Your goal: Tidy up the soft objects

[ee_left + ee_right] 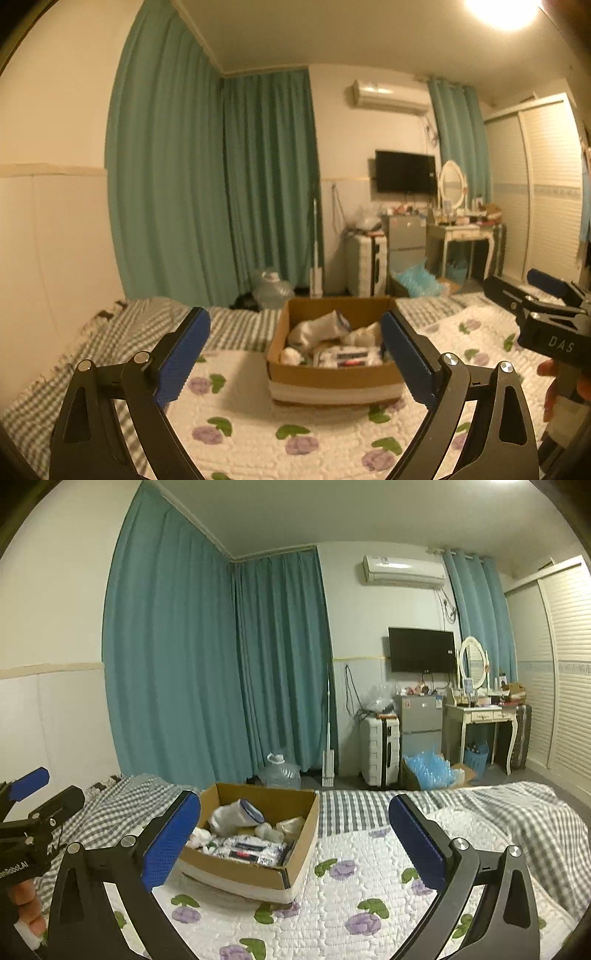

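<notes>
With the cardboard box point(334, 380) of soft objects point(245, 836) sitting on the floral quilt point(347, 912) ahead, both left gripper point(295, 354) and right gripper point(295, 832) spread wide and empty, apparently between picks; next, likely reaching down into the box.

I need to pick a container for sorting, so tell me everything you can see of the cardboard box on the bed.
The cardboard box is brown, shallow and open-topped, with pale tape banding its base. It sits flat on the floral quilt, near the checked blanket. Inside lie soft white items, including a sock-like piece and a printed packet. Neither tool touches it.
</notes>
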A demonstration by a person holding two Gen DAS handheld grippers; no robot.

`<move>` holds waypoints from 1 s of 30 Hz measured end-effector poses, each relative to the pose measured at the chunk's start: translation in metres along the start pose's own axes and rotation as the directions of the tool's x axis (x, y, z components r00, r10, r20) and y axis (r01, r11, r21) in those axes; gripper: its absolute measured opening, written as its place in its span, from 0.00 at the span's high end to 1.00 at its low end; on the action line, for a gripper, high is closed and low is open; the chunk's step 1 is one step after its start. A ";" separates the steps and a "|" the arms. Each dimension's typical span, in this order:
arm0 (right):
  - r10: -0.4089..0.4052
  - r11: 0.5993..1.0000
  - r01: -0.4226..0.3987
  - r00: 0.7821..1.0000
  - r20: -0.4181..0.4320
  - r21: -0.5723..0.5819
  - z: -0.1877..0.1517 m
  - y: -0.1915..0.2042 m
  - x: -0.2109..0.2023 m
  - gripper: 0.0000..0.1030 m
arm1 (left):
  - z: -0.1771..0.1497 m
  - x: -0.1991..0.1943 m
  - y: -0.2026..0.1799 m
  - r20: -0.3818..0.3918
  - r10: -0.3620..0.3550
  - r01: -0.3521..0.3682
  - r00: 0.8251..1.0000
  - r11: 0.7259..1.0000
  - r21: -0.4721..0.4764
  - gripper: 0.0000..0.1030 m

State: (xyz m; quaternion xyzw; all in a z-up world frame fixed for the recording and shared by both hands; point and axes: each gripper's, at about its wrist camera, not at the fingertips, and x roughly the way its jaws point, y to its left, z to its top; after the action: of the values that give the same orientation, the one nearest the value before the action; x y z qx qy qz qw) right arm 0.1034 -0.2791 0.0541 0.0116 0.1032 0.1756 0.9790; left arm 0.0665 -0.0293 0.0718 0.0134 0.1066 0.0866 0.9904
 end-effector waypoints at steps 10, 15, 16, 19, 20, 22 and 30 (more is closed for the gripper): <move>-0.021 1.000 0.020 0.999 -0.043 -0.014 -0.013 -0.005 0.018 0.00 | -0.010 0.005 0.001 -0.043 -0.016 0.016 0.999 1.000 -0.003 0.08; -0.022 1.000 0.022 0.998 -0.051 -0.018 -0.017 -0.004 0.018 0.00 | -0.011 0.007 0.005 -0.060 -0.025 0.024 0.998 1.000 -0.019 0.08; -0.028 0.999 0.027 0.998 -0.050 -0.017 -0.016 -0.004 0.017 0.00 | -0.011 0.007 0.006 -0.065 -0.030 0.029 0.997 0.999 -0.020 0.08; -0.025 1.000 0.024 0.998 -0.050 -0.017 -0.016 -0.003 0.016 0.00 | -0.011 0.008 0.007 -0.068 -0.022 0.020 0.997 1.000 -0.022 0.08; -0.025 1.000 0.025 0.998 -0.051 -0.017 -0.015 -0.001 0.015 0.00 | -0.011 0.008 0.008 -0.066 -0.017 0.015 0.998 1.000 -0.025 0.08; -0.021 1.000 0.020 0.998 -0.052 -0.019 -0.015 0.000 0.014 0.00 | -0.011 0.009 0.009 -0.069 -0.017 0.014 0.997 0.999 -0.034 0.08; -0.014 0.999 0.011 0.998 -0.065 -0.049 -0.017 0.008 0.016 0.00 | -0.014 0.010 0.012 -0.082 -0.024 0.021 0.996 0.999 -0.038 0.08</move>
State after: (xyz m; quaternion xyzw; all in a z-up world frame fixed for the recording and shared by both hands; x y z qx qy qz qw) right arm 0.1119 -0.2664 0.0343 -0.0184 0.1308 0.1723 0.9761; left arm 0.0715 -0.0159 0.0565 -0.0098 0.1459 0.0779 0.9862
